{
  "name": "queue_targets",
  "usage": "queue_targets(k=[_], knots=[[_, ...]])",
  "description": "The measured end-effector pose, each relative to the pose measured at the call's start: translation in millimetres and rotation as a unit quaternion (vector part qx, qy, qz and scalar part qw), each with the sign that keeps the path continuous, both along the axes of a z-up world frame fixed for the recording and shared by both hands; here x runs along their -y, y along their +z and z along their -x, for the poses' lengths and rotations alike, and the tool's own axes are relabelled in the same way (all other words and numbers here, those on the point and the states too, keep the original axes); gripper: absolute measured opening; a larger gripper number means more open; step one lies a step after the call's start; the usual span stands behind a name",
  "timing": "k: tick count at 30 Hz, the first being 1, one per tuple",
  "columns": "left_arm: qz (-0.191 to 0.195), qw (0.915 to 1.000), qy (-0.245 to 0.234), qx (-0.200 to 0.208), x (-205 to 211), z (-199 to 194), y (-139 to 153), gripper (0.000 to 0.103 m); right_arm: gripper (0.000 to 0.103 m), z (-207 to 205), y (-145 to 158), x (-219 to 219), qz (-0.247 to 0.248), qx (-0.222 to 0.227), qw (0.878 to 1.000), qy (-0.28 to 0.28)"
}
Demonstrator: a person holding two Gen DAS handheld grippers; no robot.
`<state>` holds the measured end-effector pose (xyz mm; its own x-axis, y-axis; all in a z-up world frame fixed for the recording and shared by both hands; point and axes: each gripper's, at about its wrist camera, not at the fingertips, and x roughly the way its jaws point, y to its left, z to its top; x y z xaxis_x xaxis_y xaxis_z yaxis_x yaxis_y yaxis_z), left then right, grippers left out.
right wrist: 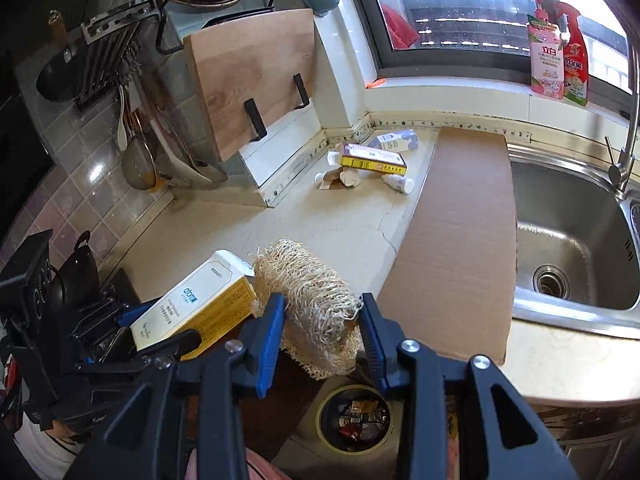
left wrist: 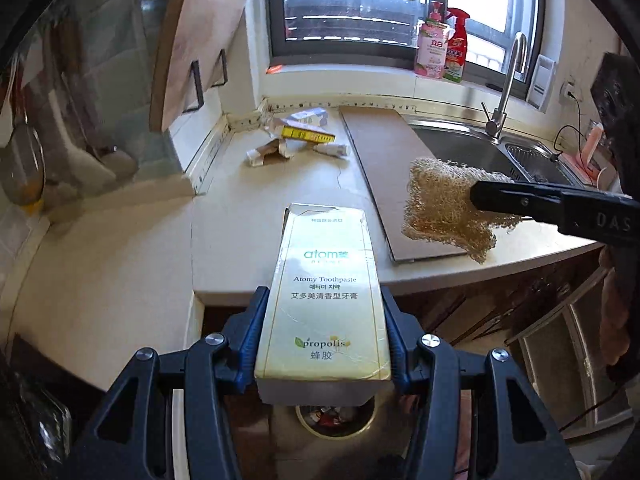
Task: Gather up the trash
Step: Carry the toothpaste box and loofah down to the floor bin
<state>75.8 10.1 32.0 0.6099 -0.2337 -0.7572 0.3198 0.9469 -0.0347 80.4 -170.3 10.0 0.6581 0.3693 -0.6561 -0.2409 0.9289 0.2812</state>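
My left gripper [left wrist: 322, 320] is shut on a pale gold Atomy toothpaste box [left wrist: 326, 292], held out past the counter's front edge above a round trash bin [left wrist: 336, 420] on the floor. The box also shows in the right wrist view [right wrist: 196, 304]. My right gripper [right wrist: 322, 312] is shut on a tan fibrous loofah scrubber [right wrist: 316, 292], also above the trash bin [right wrist: 356, 420]. The loofah shows in the left wrist view [left wrist: 444, 208]. More trash lies at the back of the counter: a yellow box [right wrist: 374, 160], a small white carton [right wrist: 396, 140], a white bottle [right wrist: 398, 183] and crumpled paper [right wrist: 340, 178].
A brown cardboard sheet [right wrist: 464, 232] lies on the cream counter [right wrist: 340, 232] beside the steel sink [right wrist: 568, 248] with its faucet [left wrist: 508, 84]. A wooden cutting board [right wrist: 252, 76] leans on a rack at the left. Two detergent bottles [right wrist: 556, 52] stand on the windowsill.
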Motion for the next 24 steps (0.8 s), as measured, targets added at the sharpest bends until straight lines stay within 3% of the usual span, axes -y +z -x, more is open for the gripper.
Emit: queue_targets(k=[5, 10, 17, 24], knots=[[0.027, 0.9981, 0.054, -0.015, -18.2, 23.3, -64.3, 0.050, 0.038, 25.2, -50.9, -10.6, 0.004, -0.015, 1.000, -0.021], [0.079, 0.9873, 0.082, -0.110, -26.7, 24.7, -142.3, 0.050, 0.038, 21.8, -118.7, -17.0, -0.007, -0.094, 0.995, -0.029], [0.050, 0.9844, 0.079, -0.149, -16.8, 29.7, -203.2, 0.050, 0.038, 13.2, -208.6, -25.4, -0.004, -0.194, 0.981, -0.033], [0.028, 0.9745, 0.080, -0.208, -12.9, 28.7, -262.7, 0.050, 0.039, 5.5, -264.2, -34.1, 0.008, -0.244, 0.969, -0.040]])
